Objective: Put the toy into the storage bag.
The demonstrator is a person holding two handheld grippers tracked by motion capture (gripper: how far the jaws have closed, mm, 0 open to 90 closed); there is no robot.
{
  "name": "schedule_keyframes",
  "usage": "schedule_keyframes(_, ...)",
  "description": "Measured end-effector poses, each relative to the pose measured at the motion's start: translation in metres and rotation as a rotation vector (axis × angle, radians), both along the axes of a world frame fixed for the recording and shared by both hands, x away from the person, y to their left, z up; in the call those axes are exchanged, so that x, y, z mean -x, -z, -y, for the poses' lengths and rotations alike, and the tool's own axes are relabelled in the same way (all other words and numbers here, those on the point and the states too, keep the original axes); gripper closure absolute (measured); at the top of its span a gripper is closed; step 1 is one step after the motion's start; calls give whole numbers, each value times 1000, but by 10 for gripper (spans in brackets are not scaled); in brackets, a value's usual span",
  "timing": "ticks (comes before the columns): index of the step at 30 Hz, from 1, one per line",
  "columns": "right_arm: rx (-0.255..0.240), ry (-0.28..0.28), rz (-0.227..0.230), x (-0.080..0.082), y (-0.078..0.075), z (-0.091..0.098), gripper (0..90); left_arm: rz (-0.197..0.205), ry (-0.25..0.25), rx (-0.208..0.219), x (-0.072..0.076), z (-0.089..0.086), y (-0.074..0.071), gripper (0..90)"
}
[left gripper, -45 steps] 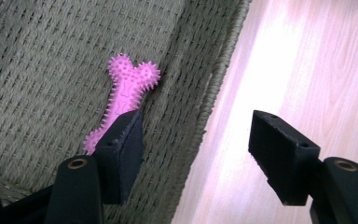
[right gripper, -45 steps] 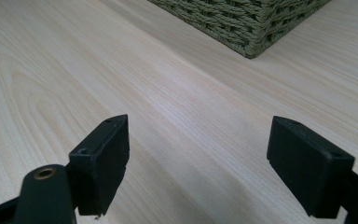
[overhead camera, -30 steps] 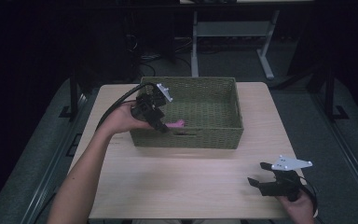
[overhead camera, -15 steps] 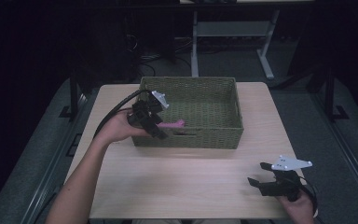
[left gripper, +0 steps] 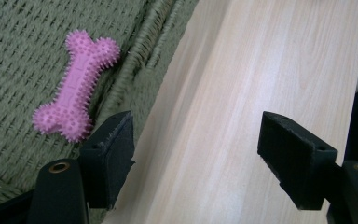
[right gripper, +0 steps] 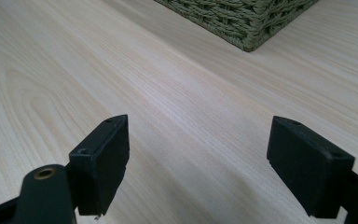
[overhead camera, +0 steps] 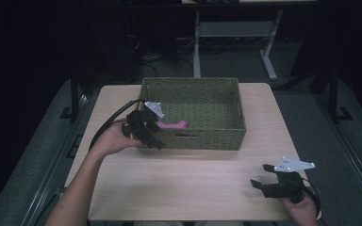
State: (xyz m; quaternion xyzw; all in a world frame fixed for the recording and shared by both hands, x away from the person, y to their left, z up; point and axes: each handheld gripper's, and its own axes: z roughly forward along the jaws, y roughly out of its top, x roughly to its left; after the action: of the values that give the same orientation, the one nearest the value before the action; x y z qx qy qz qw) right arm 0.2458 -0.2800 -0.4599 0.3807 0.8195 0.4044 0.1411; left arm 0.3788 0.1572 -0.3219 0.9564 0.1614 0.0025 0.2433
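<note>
1. the left gripper (overhead camera: 146, 128) hovers at the near-left corner of the woven basket (overhead camera: 193, 87), its jaws spread wide and holding nothing; in the left gripper view one jaw sits over the basket's rim and the other over the bare table (overhead camera: 188, 183).
2. the pink spiked bone toy (left gripper: 76, 84) lies flat on the basket's floor, close against the near wall toward its left corner, just beside that gripper and apart from it.
3. it looks like light, soft rubber with nubs that should give grip rather than slip; the narrow middle shaft seems the best place to pinch, across its width.
4. the right gripper (overhead camera: 278, 184) rests near the table's near-right corner, jaws spread, empty, well apart from the basket.
</note>
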Motion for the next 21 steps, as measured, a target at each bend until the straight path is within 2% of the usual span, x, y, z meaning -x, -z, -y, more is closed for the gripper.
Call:
schedule_keyframes(6, 1, 1, 0, 0, 0, 0, 206, 2, -7, 13, 8, -5, 6, 267)
schedule_keyframes(12, 2, 2, -5, 1, 1, -1, 206, -17, -23, 24, 13, -12, 14, 265)
schedule_keyframes(21, 6, -1, -12, 0, 2, -2, 206, -13, -23, 31, 20, -13, 19, 257)
